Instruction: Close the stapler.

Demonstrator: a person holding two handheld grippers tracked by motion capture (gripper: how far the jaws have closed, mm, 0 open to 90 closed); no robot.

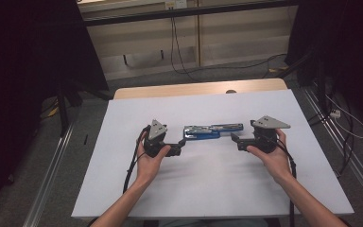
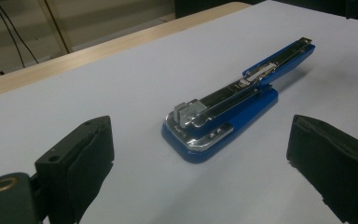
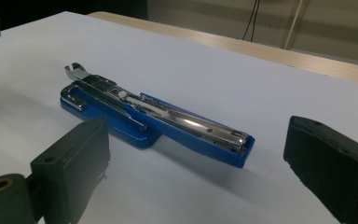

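While both grippers sit apart, nothing is grasped yet — the blue stapler [image 1: 212, 131] lies swung open at mid-table between the left gripper [image 1: 178, 148] and right gripper [image 1: 236, 141], jaws spread, untouched — everything's left to do.

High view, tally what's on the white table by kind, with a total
Blue stapler: 1
Hand-held grippers: 2, left gripper and right gripper, both with jaws open, one at each end of the stapler
Total: 3
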